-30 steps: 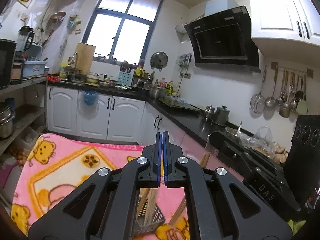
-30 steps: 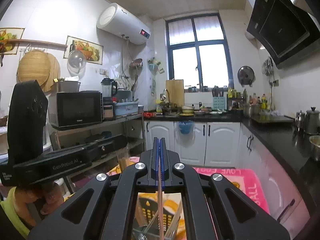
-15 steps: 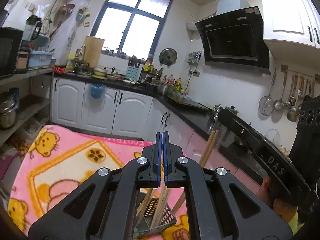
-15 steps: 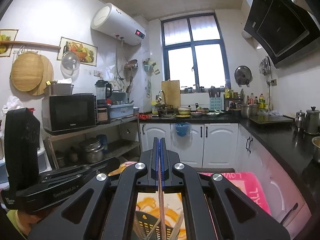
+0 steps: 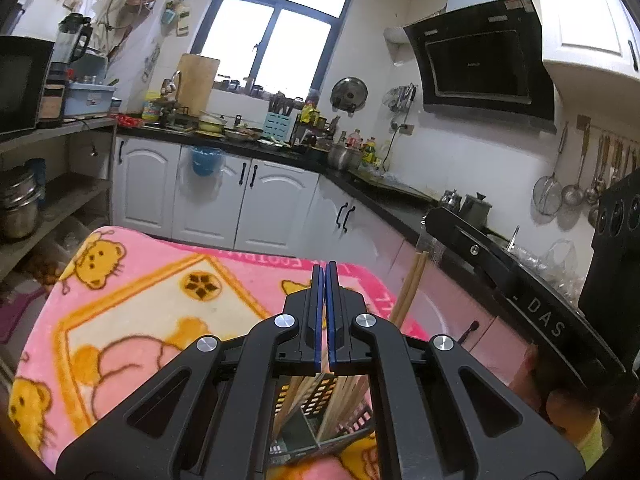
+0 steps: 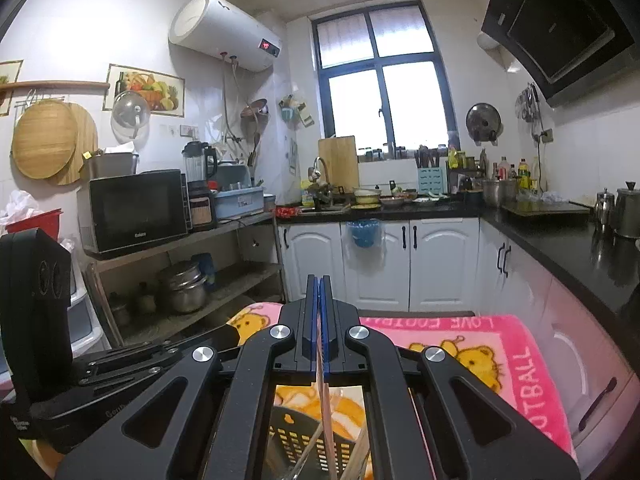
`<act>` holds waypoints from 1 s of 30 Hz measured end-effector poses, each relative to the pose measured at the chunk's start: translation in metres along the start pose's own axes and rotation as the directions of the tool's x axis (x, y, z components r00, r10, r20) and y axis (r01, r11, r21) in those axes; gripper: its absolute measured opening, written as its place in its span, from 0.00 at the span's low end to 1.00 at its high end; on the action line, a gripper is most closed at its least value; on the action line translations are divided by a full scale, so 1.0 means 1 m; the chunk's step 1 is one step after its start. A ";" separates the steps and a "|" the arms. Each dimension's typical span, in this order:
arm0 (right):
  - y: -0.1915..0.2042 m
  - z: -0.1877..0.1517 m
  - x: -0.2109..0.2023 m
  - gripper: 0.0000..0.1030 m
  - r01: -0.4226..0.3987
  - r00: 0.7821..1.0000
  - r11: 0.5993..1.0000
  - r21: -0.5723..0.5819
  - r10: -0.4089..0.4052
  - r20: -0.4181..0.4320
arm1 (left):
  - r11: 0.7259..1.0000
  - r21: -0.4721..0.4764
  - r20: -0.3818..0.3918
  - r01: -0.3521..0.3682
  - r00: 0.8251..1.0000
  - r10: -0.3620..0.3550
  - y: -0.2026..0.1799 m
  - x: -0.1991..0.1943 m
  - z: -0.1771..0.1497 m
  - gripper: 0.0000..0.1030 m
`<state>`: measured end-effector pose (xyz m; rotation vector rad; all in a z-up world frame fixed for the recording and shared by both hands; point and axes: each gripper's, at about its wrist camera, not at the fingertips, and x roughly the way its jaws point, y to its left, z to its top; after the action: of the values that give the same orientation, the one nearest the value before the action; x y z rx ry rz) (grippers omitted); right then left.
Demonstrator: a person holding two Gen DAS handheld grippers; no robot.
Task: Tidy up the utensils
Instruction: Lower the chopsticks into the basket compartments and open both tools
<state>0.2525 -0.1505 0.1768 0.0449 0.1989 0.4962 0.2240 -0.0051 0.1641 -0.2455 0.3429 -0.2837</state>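
My left gripper (image 5: 325, 276) is shut and nothing shows between its jaws; it hovers above a black perforated utensil holder (image 5: 320, 396) on the pink blanket (image 5: 160, 292). Wooden chopsticks (image 5: 410, 284) rise from the holder, right of my left gripper. My right gripper (image 6: 319, 286) is shut on a thin pinkish stick-like utensil (image 6: 326, 408) that hangs down into the same holder (image 6: 300, 440). Other chopsticks (image 6: 360, 452) lean inside it. The right gripper's body shows in the left wrist view (image 5: 520, 296), the left one's in the right wrist view (image 6: 120, 372).
The pink bear blanket (image 6: 500, 360) covers a table. White cabinets (image 5: 256, 208) and a black counter (image 6: 560, 240) run behind and to the right. A shelf rack with a microwave (image 6: 136, 208) and pots (image 6: 184, 288) stands to the left.
Both grippers have risen above the holder and tilted, so the kitchen sits lower in view. The right gripper still holds the thin utensil, and the chopsticks show higher beside the left gripper.
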 end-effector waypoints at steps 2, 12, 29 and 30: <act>-0.001 -0.004 0.002 0.02 0.000 1.000 1.000 0.006 0.000 -0.010 | 1.000 0.004 -0.008 -0.007 1.000 0.007 0.000 0.002 -0.003 0.00; -0.006 -0.025 0.007 0.02 0.010 0.998 1.000 0.015 -0.009 -0.065 | 1.000 -0.001 -0.045 -0.029 0.999 0.029 0.004 0.010 -0.014 0.00; -0.026 -0.069 -0.011 0.27 0.085 0.982 0.995 0.048 -0.076 -0.172 | 0.999 -0.012 -0.071 -0.049 0.996 0.048 0.011 -0.003 -0.031 0.16; -0.027 -0.071 -0.014 0.27 0.088 0.981 0.995 0.049 -0.078 -0.176 | 0.999 -0.012 -0.074 -0.049 0.996 0.048 0.010 -0.004 -0.033 0.17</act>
<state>0.2392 -0.1811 0.1070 0.0487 0.3851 0.4112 0.2107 -0.0004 0.1327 -0.2403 0.4233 -0.2429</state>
